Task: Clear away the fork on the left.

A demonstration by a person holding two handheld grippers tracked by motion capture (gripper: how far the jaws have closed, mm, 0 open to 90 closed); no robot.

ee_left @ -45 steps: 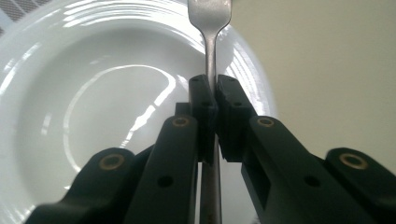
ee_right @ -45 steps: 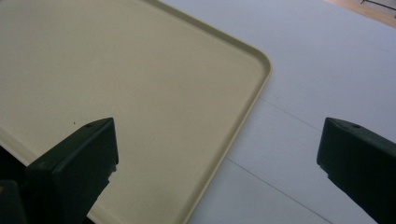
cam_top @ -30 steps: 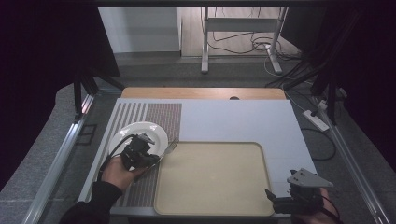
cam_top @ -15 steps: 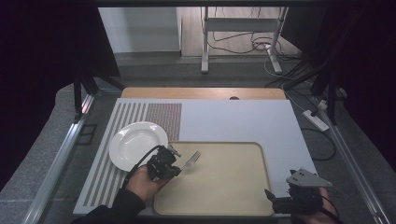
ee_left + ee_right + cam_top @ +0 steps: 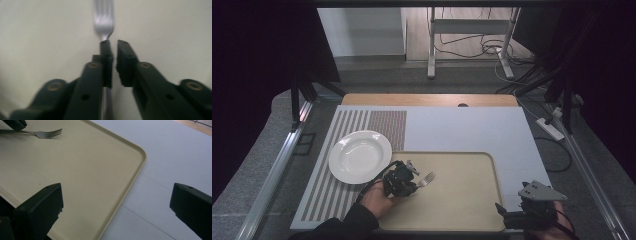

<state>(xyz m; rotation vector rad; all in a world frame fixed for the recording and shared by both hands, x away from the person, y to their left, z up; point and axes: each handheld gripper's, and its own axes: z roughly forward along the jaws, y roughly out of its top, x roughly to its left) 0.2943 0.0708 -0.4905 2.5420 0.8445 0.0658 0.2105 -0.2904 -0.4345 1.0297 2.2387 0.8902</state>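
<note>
We pinch the fork (image 5: pixel 426 179) by its handle in the left gripper (image 5: pixel 407 181), low over the tray (image 5: pixel 472 210), tines toward two o'clock for placing, while the right gripper (image 5: pixel 512 218) waits, jaws spread, at the tray's five o'clock corner.

no readable text in any view, no label, brand, number or sign on the surfaces (they are plain, some parts blurred)

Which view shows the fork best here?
The left gripper view: the fork runs up between the closed jaws, tines sharp. The high view shows it small over the tray; the right gripper view catches its tines far off.
</note>
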